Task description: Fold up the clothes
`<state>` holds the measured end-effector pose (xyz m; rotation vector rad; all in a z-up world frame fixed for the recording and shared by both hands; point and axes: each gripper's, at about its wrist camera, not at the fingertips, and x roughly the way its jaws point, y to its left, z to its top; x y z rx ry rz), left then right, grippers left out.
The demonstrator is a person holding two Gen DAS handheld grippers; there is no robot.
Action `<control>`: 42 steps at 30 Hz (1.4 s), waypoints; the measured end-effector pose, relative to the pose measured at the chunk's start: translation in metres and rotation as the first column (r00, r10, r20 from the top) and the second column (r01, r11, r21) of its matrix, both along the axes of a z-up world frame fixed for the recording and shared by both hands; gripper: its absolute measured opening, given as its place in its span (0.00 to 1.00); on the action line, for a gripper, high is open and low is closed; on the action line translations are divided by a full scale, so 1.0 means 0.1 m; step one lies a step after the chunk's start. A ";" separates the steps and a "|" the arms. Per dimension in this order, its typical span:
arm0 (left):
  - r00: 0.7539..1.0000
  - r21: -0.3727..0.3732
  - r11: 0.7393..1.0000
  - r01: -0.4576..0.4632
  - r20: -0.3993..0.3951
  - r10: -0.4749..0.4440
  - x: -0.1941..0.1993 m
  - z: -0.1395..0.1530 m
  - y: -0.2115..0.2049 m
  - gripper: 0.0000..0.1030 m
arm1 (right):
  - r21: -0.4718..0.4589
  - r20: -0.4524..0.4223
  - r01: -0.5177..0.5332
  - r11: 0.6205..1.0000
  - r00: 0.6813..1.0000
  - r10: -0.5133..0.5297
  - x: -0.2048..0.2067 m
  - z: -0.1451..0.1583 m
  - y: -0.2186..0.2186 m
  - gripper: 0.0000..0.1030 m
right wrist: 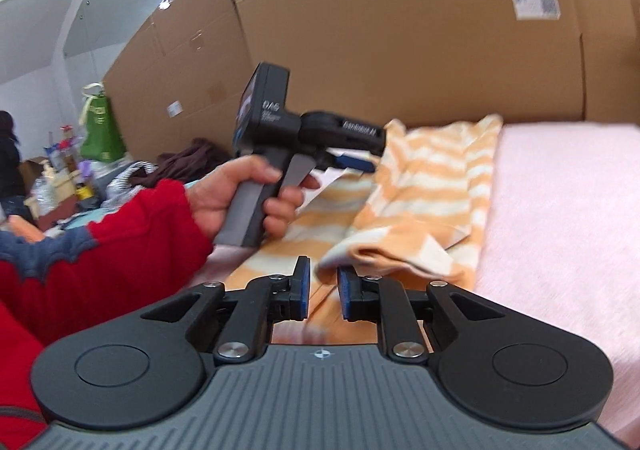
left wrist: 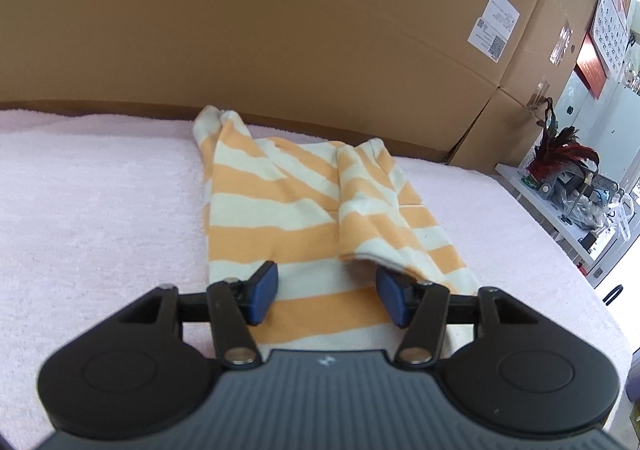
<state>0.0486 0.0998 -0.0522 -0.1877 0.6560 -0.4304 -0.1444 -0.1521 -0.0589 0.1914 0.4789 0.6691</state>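
Note:
An orange and cream striped garment [left wrist: 304,210] lies partly folded on the pink towel surface [left wrist: 100,202], with one sleeve [left wrist: 368,218] laid over its right side. My left gripper [left wrist: 326,296] is open and empty, low over the garment's near hem. In the right wrist view the garment [right wrist: 424,186] lies ahead, its folded sleeve end [right wrist: 384,254] just past my right gripper [right wrist: 323,292]. The right gripper's blue pads stand a little apart with nothing between them. The left gripper [right wrist: 356,162] also shows there, held by a hand [right wrist: 236,198] in a red sleeve.
Large cardboard boxes [left wrist: 280,30] form a wall behind the surface. A white shelf [left wrist: 568,202] with clutter stands at the right. In the right wrist view, bags and clothes [right wrist: 100,170] pile up at the far left.

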 end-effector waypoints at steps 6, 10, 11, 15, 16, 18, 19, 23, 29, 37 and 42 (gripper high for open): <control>1.000 0.022 1.000 -0.022 0.003 0.022 -0.12 0.02 0.13 0.59 | 0.049 -0.048 -0.056 0.997 0.997 0.059 -0.05 0.03 -0.30 0.17; 0.999 -0.016 0.999 -0.040 -0.011 0.040 -0.27 0.03 0.27 0.59 | 0.098 -0.042 0.027 0.995 0.999 -0.023 -0.03 0.08 -0.63 0.21; 0.999 -0.031 0.999 -0.042 -0.015 0.041 -0.32 0.03 0.30 0.59 | 0.092 -0.033 0.054 0.994 0.998 -0.051 -0.01 0.08 -0.66 0.22; 0.999 -0.109 0.994 -0.028 -0.019 0.026 -0.55 0.04 0.38 0.59 | -0.001 0.045 0.133 0.991 0.990 -0.133 0.13 0.05 -0.61 0.28; 1.000 -0.120 0.993 -0.016 -0.015 0.014 -0.60 0.05 0.38 0.59 | -0.034 0.063 0.123 0.992 0.991 -0.121 0.18 0.04 -0.55 0.28; 1.000 -0.125 0.992 0.008 -0.010 -0.010 -0.67 0.05 0.35 0.60 | -0.086 0.096 0.085 0.993 0.992 -0.077 0.26 0.02 -0.44 0.31; 1.000 -0.125 0.992 0.021 -0.010 -0.022 -0.70 0.05 0.32 0.62 | -0.111 0.111 0.070 0.991 0.992 -0.058 0.31 0.01 -0.39 0.34; 0.999 -0.115 0.993 0.035 -0.022 -0.038 -0.71 0.01 0.21 0.62 | -0.187 0.115 0.064 0.980 0.992 -0.043 0.48 -0.10 -0.28 0.36; 0.997 -0.071 0.995 0.071 -0.003 -0.072 -0.68 0.00 0.01 0.55 | -0.130 0.066 0.044 0.991 0.997 -0.036 0.43 -0.10 -0.39 0.05; 0.996 -0.076 0.993 0.090 -0.006 -0.091 -0.69 0.01 -0.04 0.22 | -0.074 0.023 -0.026 0.997 0.999 0.027 0.08 0.04 -0.46 0.05; 0.995 -0.080 0.992 0.097 -0.019 -0.098 -0.69 0.00 -0.04 0.02 | -0.122 -0.020 -0.041 0.992 0.999 0.039 0.00 -0.06 -0.43 0.05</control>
